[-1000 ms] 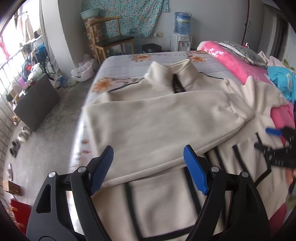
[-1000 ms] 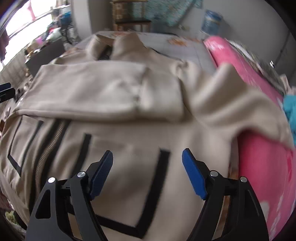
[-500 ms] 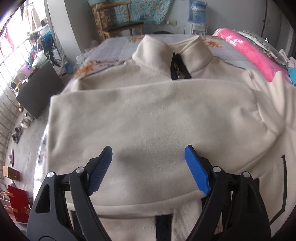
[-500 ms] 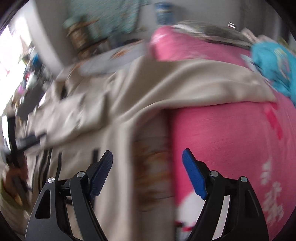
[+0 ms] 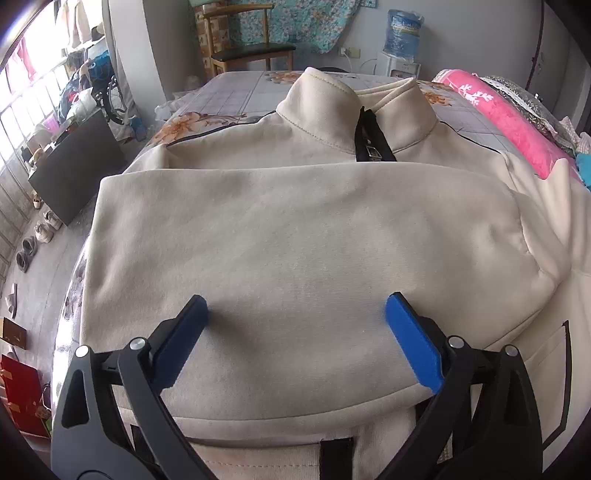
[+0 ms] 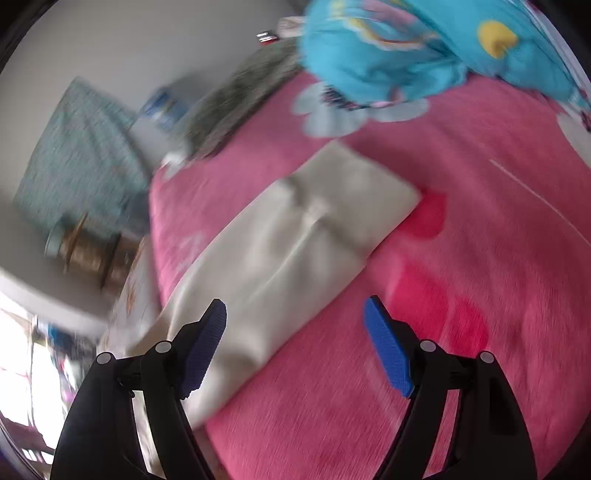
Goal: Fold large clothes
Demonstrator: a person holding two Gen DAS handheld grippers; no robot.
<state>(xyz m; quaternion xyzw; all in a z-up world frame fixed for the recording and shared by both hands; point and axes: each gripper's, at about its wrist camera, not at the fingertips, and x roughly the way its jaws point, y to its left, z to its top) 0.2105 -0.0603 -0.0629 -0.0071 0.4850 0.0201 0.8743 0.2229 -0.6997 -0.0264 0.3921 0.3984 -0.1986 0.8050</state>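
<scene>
On bed, cream jacket [image 5: 295,229], sleeve [image 6: 295,240] across pink blanket [image 6: 461,258]

One cream jacket [image 5: 295,229] lies on one bed [image 5: 236,96]. Far off stand one chair [image 5: 251,48] and one water bottle [image 5: 402,27]. Two grippers: left gripper [image 5: 295,317], right gripper [image 6: 295,317].
</scene>
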